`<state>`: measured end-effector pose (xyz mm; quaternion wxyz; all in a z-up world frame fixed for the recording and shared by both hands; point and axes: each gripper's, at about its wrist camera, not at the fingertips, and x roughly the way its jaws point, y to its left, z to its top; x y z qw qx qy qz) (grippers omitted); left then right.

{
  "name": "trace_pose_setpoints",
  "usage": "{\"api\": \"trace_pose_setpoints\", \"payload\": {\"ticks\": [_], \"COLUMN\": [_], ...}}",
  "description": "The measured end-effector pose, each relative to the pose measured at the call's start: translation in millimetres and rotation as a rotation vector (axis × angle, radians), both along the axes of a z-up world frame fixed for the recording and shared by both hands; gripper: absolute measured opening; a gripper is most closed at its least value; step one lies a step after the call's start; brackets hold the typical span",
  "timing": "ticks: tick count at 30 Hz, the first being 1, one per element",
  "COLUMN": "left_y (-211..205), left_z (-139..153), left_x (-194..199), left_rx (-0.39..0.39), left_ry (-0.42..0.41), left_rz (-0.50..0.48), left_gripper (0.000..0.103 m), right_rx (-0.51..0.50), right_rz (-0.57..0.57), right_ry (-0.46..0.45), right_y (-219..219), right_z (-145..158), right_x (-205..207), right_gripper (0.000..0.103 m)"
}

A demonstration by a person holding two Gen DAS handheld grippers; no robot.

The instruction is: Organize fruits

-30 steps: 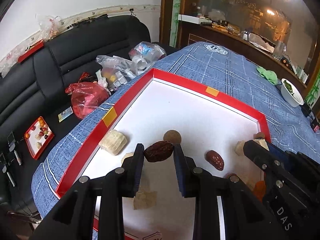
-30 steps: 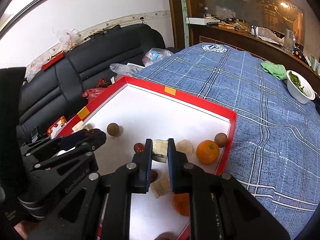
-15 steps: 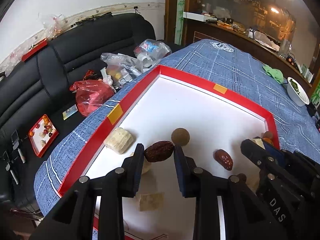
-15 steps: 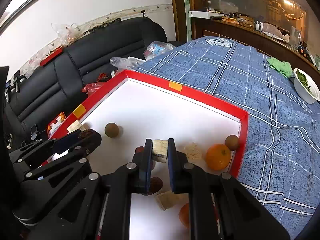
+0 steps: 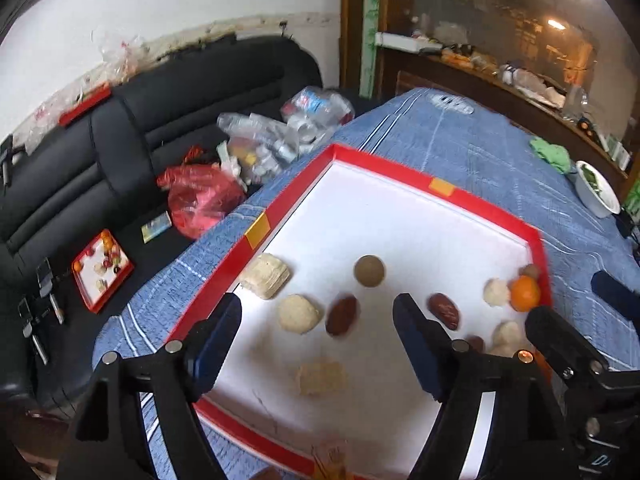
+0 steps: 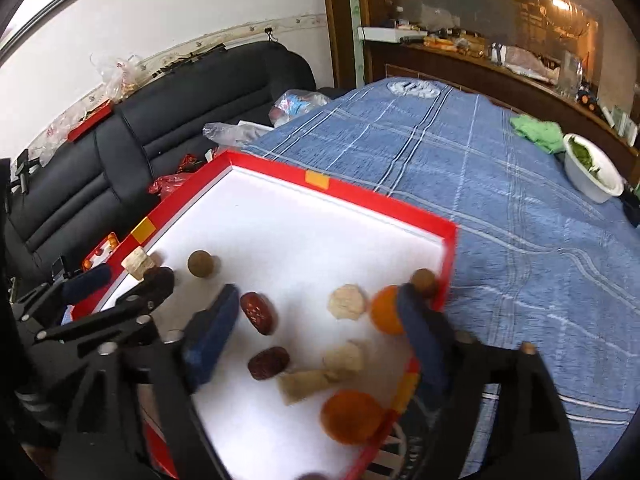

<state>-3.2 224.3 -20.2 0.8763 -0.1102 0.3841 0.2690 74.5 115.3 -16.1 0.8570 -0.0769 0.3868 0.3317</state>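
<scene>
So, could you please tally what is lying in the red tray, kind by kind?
Red dates: 3
Brown round fruits: 2
Oranges: 2
Pale pieces: 6
Total: 13

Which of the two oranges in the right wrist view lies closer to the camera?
The orange at the tray's near right rim is closer; the other orange sits farther back, beside a small brown ball.

Home living room, black leather sofa (image 6: 168,120) along white wall, blue checked tablecloth (image 6: 500,200), cluttered wooden sideboard (image 6: 500,76)
</scene>
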Motion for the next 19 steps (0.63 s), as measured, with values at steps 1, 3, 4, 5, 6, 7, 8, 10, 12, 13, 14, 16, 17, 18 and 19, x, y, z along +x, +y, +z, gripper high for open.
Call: {"api": "trace_pose_setpoints", "payload": {"ticks": [1,3,4,5,6,7,8,10,12,13,14,16,17,18,19], "left_y": [-4,-14,-19,-21,-25,-27,-29,-31,-33,-35,-36,-39,-39,-39,-39], "left_z": [3,10,14,16,18,19,22,23,24,24,24,24,24,24,24], "left_x": [-3,-10,-14,-16,-18,-21,-25,-27,-29,-29,-30,-31,-31,-32,-31], "left_rx": [0.009,0.023,0.035,0.043,0.045,0.045,0.040,0.020,0.007,0.022,0.031,0.044,0.049,0.048,0.047], "left_ry": [-0.016,-0.029,-0.035,-0.035,-0.030,-0.034,-0.050,-0.061,-0.074,-0.072,-0.071,-0.066,-0.062,-0.060,-0.058], "left_rz": [-0.008,-0.026,-0.027,-0.023,-0.017,-0.014,-0.012,-0.021,-0.035,-0.025,-0.017,-0.012,-0.008,-0.008,-0.007], "left_gripper": [0.080,0.083,0.088,0.099,0.102,0.102,0.102,0.103,0.103,0.103,0.103,0.103,0.103,0.103,0.103], "right_rx": [0.000,-0.005,-0.008,-0.010,-0.005,0.000,-0.003,-0.007,-0.010,-0.011,-0.011,-0.011,-0.012,-0.011,-0.007], "right_rz": [0.007,0.021,0.036,0.041,0.054,0.072,0.083,0.107,0.119,0.123,0.126,0.129,0.129,0.128,0.127], "right_ry": [-0.014,-0.037,-0.055,-0.065,-0.074,-0.086,-0.097,-0.120,-0.146,-0.152,-0.155,-0.159,-0.161,-0.162,-0.161], "right_y": [-5,-13,-20,-26,-32,-37,-42,-50,-57,-61,-65,-70,-72,-73,-74], "right_z": [4,11,16,20,24,28,30,36,40,41,42,43,43,43,43], "right_x": [-2,-7,-12,-16,-20,-25,-30,-40,-49,-52,-55,-59,-61,-63,-64], "right_gripper": [0.099,0.103,0.103,0.103,0.103,0.103,0.103,0.103,0.103,0.103,0.103,0.103,0.103,0.103,0.103]}}
